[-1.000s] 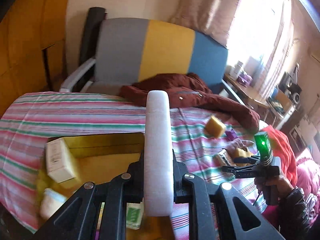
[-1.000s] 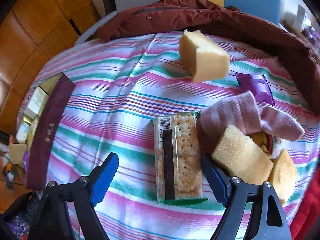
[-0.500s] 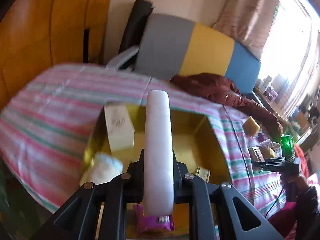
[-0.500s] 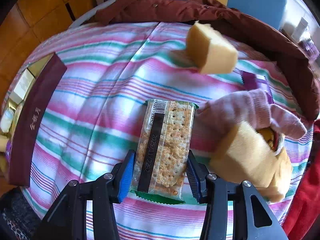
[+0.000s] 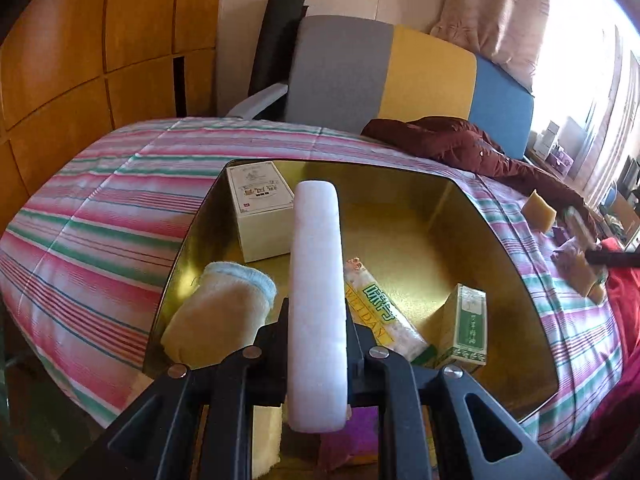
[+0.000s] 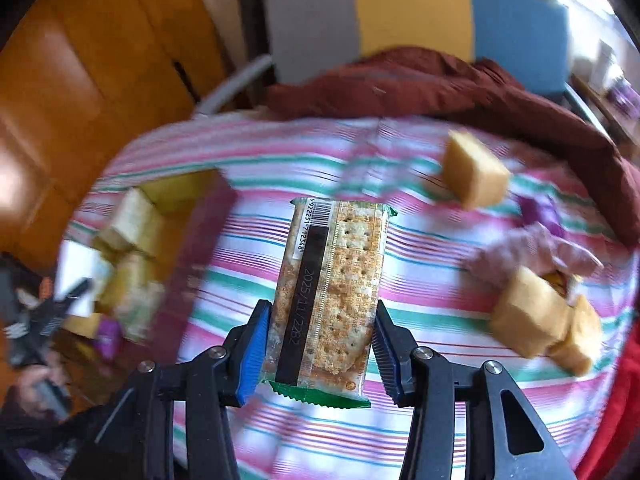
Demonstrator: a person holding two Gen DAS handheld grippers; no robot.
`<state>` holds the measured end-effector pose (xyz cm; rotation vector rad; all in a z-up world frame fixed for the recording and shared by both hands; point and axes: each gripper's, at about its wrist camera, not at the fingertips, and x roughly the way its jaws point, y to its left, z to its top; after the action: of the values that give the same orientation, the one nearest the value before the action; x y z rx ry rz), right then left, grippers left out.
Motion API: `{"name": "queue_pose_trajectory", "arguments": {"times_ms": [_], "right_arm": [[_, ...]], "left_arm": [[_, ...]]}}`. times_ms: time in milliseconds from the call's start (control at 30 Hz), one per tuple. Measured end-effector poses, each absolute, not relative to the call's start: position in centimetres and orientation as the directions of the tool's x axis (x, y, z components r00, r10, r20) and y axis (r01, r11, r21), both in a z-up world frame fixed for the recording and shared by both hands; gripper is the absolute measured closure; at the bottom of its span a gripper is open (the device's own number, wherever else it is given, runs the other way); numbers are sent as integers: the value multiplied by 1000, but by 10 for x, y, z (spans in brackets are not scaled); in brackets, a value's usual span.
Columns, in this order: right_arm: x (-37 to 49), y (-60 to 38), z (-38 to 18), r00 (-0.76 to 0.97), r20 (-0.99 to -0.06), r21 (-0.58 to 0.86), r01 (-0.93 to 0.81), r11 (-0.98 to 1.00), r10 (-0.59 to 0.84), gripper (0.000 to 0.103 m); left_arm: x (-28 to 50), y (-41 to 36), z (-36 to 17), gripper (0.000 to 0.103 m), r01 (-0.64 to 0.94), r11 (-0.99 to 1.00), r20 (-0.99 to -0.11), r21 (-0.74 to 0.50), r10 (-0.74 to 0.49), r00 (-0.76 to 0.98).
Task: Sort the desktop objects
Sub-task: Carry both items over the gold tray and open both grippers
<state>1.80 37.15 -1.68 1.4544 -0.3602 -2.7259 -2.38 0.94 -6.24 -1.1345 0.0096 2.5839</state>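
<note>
Through the left wrist camera we look straight down into the gold box (image 5: 448, 216), something the right wrist camera only shows as a blurred shape at the far left; the right view in turn gives us the loose things on the striped cloth (image 6: 420, 420) that the left view squeezes into its right edge.

Our left gripper (image 5: 318, 344) is closed narrowly on a white foam bar (image 5: 316, 280), which stands up between the fingers above the near side of the box. Our right gripper (image 6: 318, 354) is about half open and clamps a cracker packet (image 6: 332, 288) by its long sides, blue pads touching it near its lower end; the packet points away from us over the cloth.

Inside the box we see a cream carton (image 5: 262, 210) at the far left corner, a rolled towel (image 5: 222, 316) near left, a long snack packet (image 5: 380, 312) in the middle and a small green carton (image 5: 466, 326) near right.

On the cloth, a yellow sponge block (image 6: 474, 170) lies far right, more sponge blocks (image 6: 532, 316) near right, with a pink sock (image 6: 532, 250) just behind them.
</note>
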Motion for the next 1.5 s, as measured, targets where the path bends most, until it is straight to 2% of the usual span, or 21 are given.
{"name": "queue_pose_trajectory", "arguments": {"times_ms": [200, 333, 667, 767, 900, 1033, 1133, 1233, 1300, 1433, 1500], "right_arm": [[4, 285, -8, -598, -748, 305, 76, -949, -288, 54], [-9, 246, -9, -585, -733, 338, 130, -932, -348, 54], [-52, 214, -26, -554, -750, 379, 90, -921, -363, 51], [-65, 216, -26, -560, -722, 444, 75, -893, -406, 49], [-70, 212, -22, -569, -704, 463, 85, -882, -424, 45], [-63, 204, -20, -575, -705, 438, 107, -893, -415, 43], [-48, 199, -19, -590, -724, 363, 115, -925, -357, 41], [-31, 201, -18, -610, -731, 303, 109, -947, -304, 34], [-17, 205, -16, -633, -728, 265, 94, -960, -263, 28], [6, 219, -10, -669, -720, 205, 50, -978, -185, 25], [16, 230, -10, -684, -718, 165, 10, -986, -127, 24]], "left_arm": [[-18, 15, -72, 85, -308, -950, -660, -54, 266, -703], [-25, 19, -74, 85, -328, -943, -626, -57, 290, -724], [-68, 31, -77, 85, -359, -932, -593, -49, 317, -740], [-73, 32, -70, 73, -373, -923, -596, -99, 355, -720], [-65, 26, -55, 63, -378, -919, -590, -107, 365, -720], [-53, 8, -43, 61, -325, -935, -611, -142, 341, -715], [-41, -4, -32, 60, -276, -951, -622, -137, 299, -724], [-27, -15, -18, 60, -234, -961, -605, -150, 277, -747], [-18, -24, -7, 60, -222, -951, -578, -217, 308, -756], [-30, -39, 20, 60, -245, -855, -533, -457, 484, -694], [-42, -43, 34, 60, -257, -804, -497, -536, 547, -674]]}}
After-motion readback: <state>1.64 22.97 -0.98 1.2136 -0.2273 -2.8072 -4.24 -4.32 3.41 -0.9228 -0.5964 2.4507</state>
